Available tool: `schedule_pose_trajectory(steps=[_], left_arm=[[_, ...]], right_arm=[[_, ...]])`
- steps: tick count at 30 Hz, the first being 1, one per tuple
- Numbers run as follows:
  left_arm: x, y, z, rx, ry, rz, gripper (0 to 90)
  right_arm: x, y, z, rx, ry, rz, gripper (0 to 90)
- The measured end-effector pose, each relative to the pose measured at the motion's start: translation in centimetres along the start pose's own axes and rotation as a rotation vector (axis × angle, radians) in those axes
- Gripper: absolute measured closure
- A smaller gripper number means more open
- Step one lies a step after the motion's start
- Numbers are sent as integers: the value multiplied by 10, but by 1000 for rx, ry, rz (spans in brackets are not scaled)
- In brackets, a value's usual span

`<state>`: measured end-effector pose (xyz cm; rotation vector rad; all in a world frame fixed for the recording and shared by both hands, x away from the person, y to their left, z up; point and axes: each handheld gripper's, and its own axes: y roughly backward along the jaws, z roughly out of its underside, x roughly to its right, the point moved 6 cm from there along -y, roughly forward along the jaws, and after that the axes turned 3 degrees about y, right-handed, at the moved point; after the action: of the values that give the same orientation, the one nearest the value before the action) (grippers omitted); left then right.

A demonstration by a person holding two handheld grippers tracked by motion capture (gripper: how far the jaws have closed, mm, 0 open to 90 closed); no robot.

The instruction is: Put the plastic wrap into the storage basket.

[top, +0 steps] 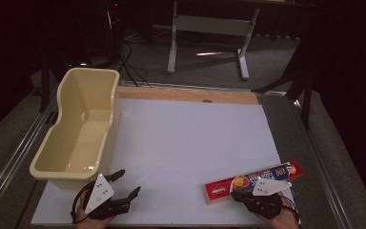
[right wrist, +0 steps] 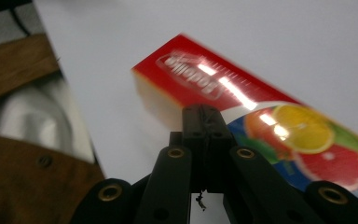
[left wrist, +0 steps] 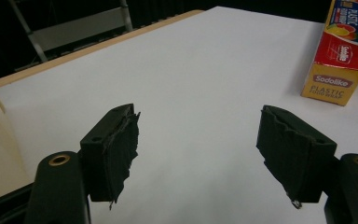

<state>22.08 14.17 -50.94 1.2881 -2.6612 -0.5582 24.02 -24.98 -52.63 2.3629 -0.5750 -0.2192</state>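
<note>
**Red wrap box at the near right corner**

Red plastic-wrap box [top: 252, 182] lies flat near the white table's [top: 186, 143] near right corner. Right gripper [top: 240, 193], jaws pressed together, sits against its near side. Left gripper [top: 126, 183] hovers with jaws apart beside the cream tub [top: 78, 129].

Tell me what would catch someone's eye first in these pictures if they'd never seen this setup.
Probably the bright red plastic wrap box, lying at the near right corner of the white table top, with the right gripper at its near edge, jaws pressed together. Next, the big cream tub, which sits empty along the left edge. The left gripper waits open at the near left, holding nothing.
</note>
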Motion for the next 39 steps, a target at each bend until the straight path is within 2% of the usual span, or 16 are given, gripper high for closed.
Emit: schedule_pose_trajectory(steps=[4, 7, 14, 17, 22, 28, 34, 39], left_arm=[[0, -1, 0, -1, 0, 0, 289], [0, -1, 0, -5, 0, -2, 291], [-1, -1, 0, -6, 4, 0, 299], [0, -1, 0, -8, 3, -1, 299], [0, -2, 0, -9, 1, 1, 300], [1, -2, 0, -7, -6, 4, 300], [2, -2, 0, -8, -5, 7, 300], [2, -2, 0, -7, -5, 8, 300]], right_arm=[[-8, -5, 7, -51, 30, -43, 900], [-10, -12, 9, -77, 35, -71, 900], [-7, -28, 3, -122, 70, -99, 900], [-5, -31, 1, -126, 73, -93, 900], [9, -45, -13, -145, 75, -64, 900], [34, -64, -31, -164, 61, -17, 900], [61, -81, -45, -152, 7, 23, 900], [83, -91, -53, -151, -20, 81, 898]])
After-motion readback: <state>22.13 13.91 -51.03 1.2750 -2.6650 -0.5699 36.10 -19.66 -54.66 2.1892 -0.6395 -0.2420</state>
